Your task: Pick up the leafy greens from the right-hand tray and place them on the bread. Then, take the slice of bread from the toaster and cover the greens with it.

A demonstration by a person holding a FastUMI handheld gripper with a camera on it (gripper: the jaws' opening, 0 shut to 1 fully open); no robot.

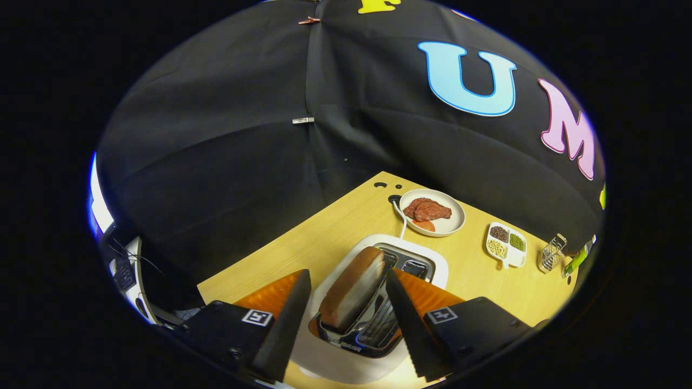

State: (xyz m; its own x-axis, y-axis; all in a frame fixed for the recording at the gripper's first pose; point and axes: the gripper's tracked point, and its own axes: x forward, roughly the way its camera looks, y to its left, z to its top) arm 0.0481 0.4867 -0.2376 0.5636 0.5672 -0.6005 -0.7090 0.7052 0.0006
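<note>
A slice of bread (354, 289) with a brown crust and a pale face stands tilted in the left slot of the white toaster (432, 265), sticking well up out of it. My gripper (347, 274) hangs over the toaster with the slice between its two fingers. It is open: the left finger (292, 319) stands a small gap off the crust, and the right finger (403, 313) lies close along the slice's pale face. The toaster's other slot (415, 268) shows just beyond the right finger.
Beyond the toaster on the wooden table (324, 232) sits a white plate (457, 221) with brown meat (427, 209). To its right are a divided dish of beans (506, 243) and a small wire rack (551, 253). A white cable (401, 221) runs from the toaster to the table's back.
</note>
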